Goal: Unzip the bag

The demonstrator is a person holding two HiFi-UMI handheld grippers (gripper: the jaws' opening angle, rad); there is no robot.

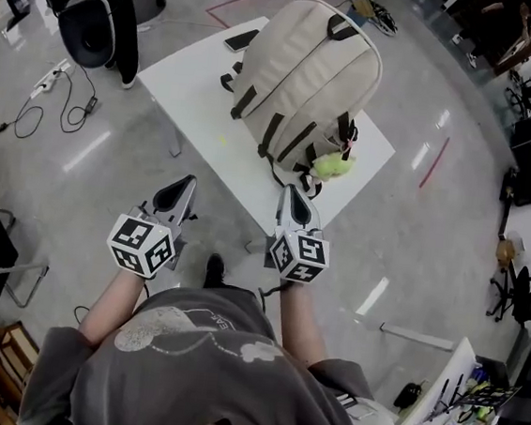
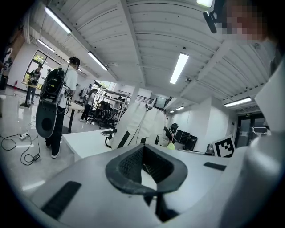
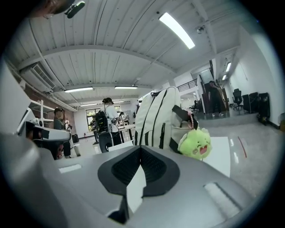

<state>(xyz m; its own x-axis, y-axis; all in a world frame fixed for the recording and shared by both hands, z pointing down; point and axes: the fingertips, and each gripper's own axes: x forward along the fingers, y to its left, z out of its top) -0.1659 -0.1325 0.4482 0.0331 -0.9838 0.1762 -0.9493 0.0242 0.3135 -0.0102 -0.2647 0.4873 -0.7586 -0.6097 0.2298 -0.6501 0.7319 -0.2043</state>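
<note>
Beige backpack (image 1: pixel 303 79) sits untouched. Our left gripper (image 1: pixel 189 182) and right gripper (image 1: pixel 289 192) hang closed, empty; we should open both and brace the fabric.

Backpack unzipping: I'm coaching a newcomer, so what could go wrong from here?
The backpack stands upright, left gripper and right gripper both off it; a one-handed zipper pull might tip or drag it across the table. Its hanging green plush charm could snag a jaw.
</note>
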